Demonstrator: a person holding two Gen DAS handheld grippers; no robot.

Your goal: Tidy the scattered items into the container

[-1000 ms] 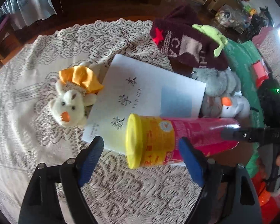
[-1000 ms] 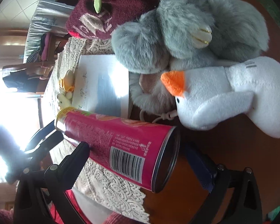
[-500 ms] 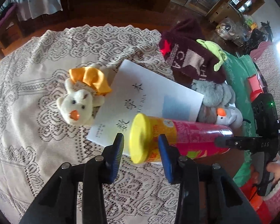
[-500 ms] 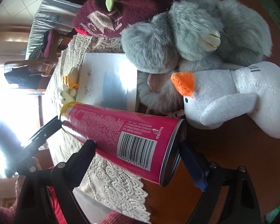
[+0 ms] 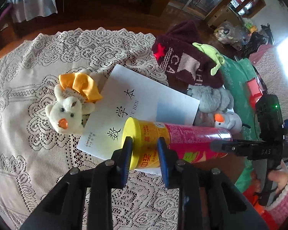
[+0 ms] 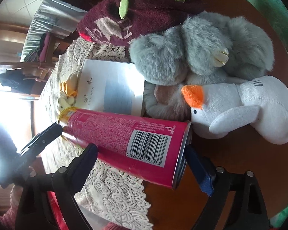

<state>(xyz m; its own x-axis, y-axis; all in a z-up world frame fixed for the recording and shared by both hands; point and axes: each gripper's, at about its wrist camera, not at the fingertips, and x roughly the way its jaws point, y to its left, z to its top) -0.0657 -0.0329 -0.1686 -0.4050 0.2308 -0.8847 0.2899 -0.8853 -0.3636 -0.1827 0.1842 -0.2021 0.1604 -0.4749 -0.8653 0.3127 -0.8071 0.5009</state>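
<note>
A pink chip can [image 5: 192, 136] with a yellow lid [image 5: 131, 142] lies on its side across a white booklet [image 5: 136, 103] on the lace-covered surface [image 5: 38, 153] — the left hand-held gripper [image 5: 144, 153] is clamped on its lid end. The right hand-held gripper [image 6: 140, 164] stands wide apart around the can's metal-rimmed base, its fingers [image 6: 199, 170] not touching. Just beside sit a white goose toy [image 6: 243, 107], a gray plush [image 6: 201, 48], a maroon knit hat [image 5: 184, 59] and a small cream duck toy [image 5: 71, 111].
</note>
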